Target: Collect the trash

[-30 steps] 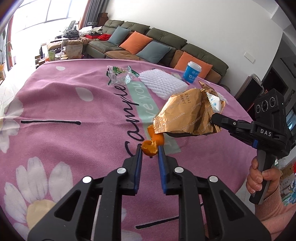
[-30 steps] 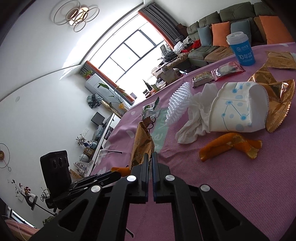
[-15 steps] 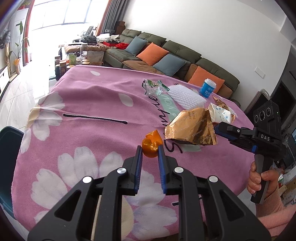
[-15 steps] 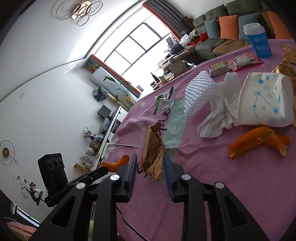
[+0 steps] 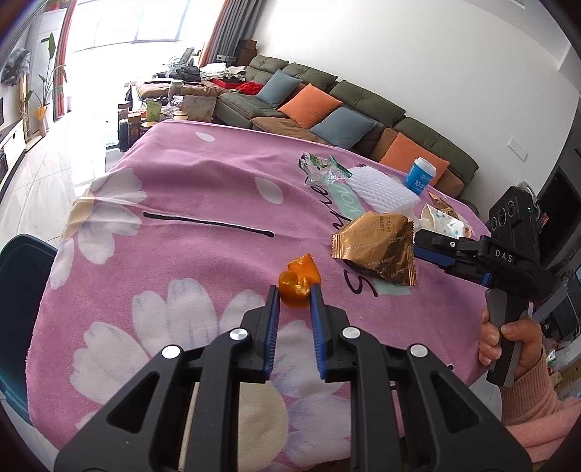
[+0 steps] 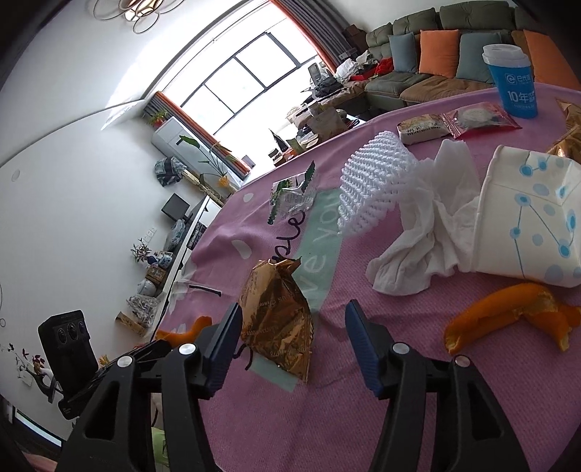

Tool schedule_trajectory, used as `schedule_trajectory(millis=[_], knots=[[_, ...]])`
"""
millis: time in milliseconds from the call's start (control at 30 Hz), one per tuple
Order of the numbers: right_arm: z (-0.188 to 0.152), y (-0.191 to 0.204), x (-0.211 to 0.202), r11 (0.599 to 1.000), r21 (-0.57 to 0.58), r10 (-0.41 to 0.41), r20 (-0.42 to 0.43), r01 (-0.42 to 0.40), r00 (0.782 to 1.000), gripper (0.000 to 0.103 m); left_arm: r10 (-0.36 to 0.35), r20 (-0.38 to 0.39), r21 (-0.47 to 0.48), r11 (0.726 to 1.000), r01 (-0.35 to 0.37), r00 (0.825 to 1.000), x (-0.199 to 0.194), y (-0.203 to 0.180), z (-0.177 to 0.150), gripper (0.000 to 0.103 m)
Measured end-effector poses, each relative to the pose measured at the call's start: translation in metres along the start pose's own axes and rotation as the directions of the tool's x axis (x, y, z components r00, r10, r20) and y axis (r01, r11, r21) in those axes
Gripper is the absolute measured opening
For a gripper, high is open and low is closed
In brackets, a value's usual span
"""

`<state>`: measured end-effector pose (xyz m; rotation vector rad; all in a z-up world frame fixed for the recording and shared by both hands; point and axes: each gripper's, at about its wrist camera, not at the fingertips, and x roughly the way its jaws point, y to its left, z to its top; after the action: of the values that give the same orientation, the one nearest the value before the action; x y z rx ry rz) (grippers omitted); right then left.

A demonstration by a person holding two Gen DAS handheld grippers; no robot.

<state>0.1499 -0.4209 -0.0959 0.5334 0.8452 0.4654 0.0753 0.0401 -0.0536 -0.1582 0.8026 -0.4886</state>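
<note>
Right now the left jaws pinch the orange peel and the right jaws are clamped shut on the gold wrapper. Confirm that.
Not quite. The right gripper is wide open, as the right wrist view shows; the gold wrapper sits between its jaws, unclamped, on the pink cloth. The left gripper does pinch the orange peel.

Pink daisy-print tablecloth, green sofa with orange and blue cushions, big window, ceiling lamp

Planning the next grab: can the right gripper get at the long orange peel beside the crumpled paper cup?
Probably yes. The right gripper stands open and empty, and the long orange peel lies uncovered on the pink cloth, nothing between them.
</note>
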Motion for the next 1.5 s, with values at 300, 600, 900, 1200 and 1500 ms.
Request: schedule_trajectory(millis=[300, 600, 900, 1200, 1500], knots=[[0.0, 0.018, 0.015, 0.994, -0.103, 0.029, -0.068, -0.036, 0.997, 0.009, 0.015, 0.026, -0.004, 1.0, -0.015, 1.0, -0.011, 0.005, 0.002, 0.017], [0.002, 0.051, 0.006, 0.98, -0.152, 0.121, -0.042, -0.126, 0.992, 0.007, 0.054, 0.08, -0.039, 0.998, -0.051, 0.995, -0.042, 0.024, 0.001, 0.017], [0.002, 0.105, 0.028, 0.949, -0.219, 0.209, -0.096, -0.225, 0.973, 0.007, 0.139, 0.145, -0.102, 0.987, -0.125, 0.98, -0.086, 0.061, -0.003, 0.017], [0.002, 0.157, 0.067, 0.908, -0.277, 0.267, -0.191, -0.313, 0.944, 0.007, 0.252, 0.181, -0.203, 0.955, -0.214, 0.951, -0.128, 0.107, -0.014, 0.017], [-0.004, 0.202, 0.111, 0.875, -0.305, 0.292, -0.287, -0.376, 0.912, 0.007, 0.356, 0.171, -0.292, 0.909, -0.298, 0.919, -0.155, 0.153, -0.027, 0.017]])
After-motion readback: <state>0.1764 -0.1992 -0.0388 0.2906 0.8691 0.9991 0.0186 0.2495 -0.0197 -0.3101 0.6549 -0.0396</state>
